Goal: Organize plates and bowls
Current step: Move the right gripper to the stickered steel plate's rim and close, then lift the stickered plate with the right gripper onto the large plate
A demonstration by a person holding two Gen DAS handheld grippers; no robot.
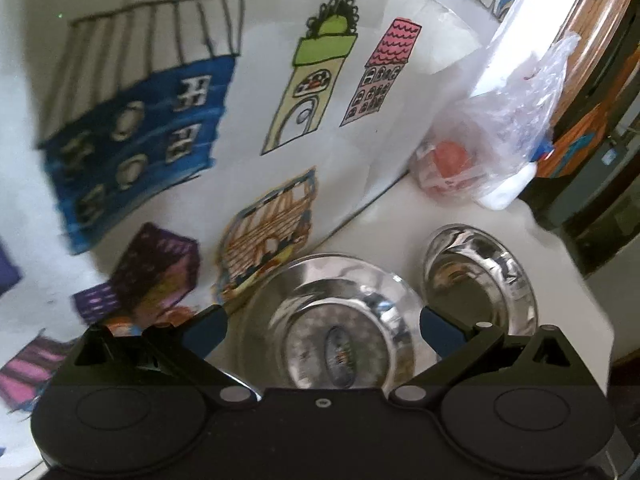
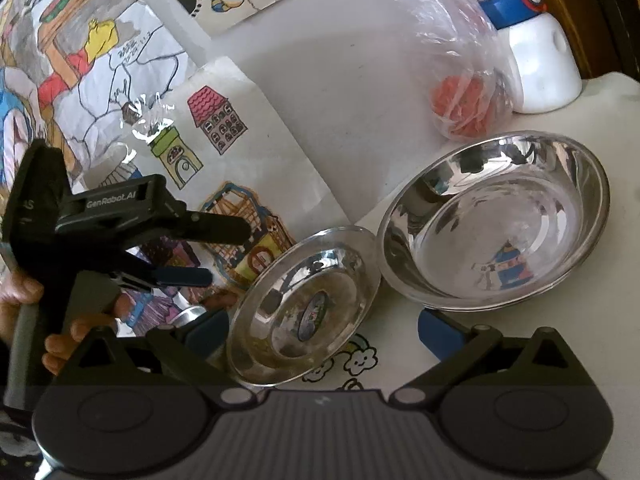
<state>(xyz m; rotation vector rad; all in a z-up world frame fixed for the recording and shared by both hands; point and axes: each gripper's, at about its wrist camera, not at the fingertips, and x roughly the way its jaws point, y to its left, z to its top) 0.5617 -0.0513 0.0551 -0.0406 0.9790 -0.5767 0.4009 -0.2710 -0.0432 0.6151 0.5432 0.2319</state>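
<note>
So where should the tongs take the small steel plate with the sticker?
Probably by its thin flared rim, on the edge nearest the right tongs. The plate looks tilted, with its far rim raised beside the bowl, so one finger could slip under the lip and one over. The far side is crowded by the bowl.

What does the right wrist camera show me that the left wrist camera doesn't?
Only the right wrist view shows the left gripper from the side, open, in a hand, and the white bottle's blue cap. Only the left wrist view shows the big blue house drawing. Both show the stickered steel plate, the larger steel bowl beside it, and the plastic bag.
</note>
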